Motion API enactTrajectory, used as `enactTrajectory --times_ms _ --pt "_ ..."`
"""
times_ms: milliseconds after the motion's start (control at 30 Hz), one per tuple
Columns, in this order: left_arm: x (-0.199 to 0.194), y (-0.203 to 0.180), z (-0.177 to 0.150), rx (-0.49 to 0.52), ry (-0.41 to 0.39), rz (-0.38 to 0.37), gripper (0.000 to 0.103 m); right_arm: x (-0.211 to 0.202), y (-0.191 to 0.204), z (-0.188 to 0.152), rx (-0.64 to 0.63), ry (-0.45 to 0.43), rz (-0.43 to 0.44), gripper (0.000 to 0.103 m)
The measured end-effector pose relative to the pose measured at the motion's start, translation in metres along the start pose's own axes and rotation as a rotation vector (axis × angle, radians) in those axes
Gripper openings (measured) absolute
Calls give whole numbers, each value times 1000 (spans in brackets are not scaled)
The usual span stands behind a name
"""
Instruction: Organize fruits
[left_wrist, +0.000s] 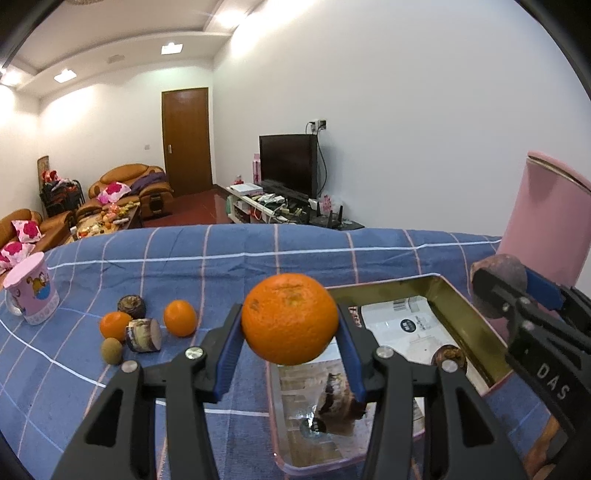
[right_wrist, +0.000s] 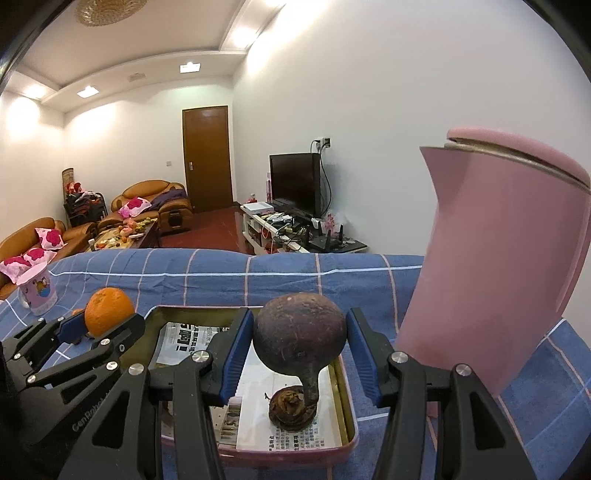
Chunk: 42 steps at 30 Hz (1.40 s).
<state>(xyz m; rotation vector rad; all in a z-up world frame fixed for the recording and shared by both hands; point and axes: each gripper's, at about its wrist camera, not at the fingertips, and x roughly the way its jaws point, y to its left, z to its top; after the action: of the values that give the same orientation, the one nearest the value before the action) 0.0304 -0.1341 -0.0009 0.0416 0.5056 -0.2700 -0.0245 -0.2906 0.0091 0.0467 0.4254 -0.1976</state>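
Note:
My left gripper (left_wrist: 289, 326) is shut on a large orange (left_wrist: 290, 310), held above the near left corner of a pink-rimmed metal tray (left_wrist: 467, 306) lined with newspaper. My right gripper (right_wrist: 299, 330) is shut on a dark purple round fruit (right_wrist: 299, 343) with a stubby stem, held over the tray (right_wrist: 199, 313). One more dark fruit (right_wrist: 293, 408) lies inside the tray. On the blue checked cloth to the left lie two small oranges (left_wrist: 180, 317), a dark fruit (left_wrist: 131, 305), a cut piece (left_wrist: 144, 334) and a small brown fruit (left_wrist: 112, 350).
A tall pink kettle (right_wrist: 506, 266) stands close on the right, just beyond the tray. A pink printed cup (left_wrist: 31, 291) sits at the far left of the table. The table's far edge drops off toward a living room.

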Motion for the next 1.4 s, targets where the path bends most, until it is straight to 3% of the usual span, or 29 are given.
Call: enactTrajectory --times_ms 533,767,1400 --pt "8 -1 -2 8 15 -19 50 -7 -16 3 53 -16 -25 54" --pt "10 -16 -5 59 41 -62 50 6 -13 0 49 39 3 54" --pt "33 -27 -7 90 158 -34 50 39 -4 -11 35 157 21 54"
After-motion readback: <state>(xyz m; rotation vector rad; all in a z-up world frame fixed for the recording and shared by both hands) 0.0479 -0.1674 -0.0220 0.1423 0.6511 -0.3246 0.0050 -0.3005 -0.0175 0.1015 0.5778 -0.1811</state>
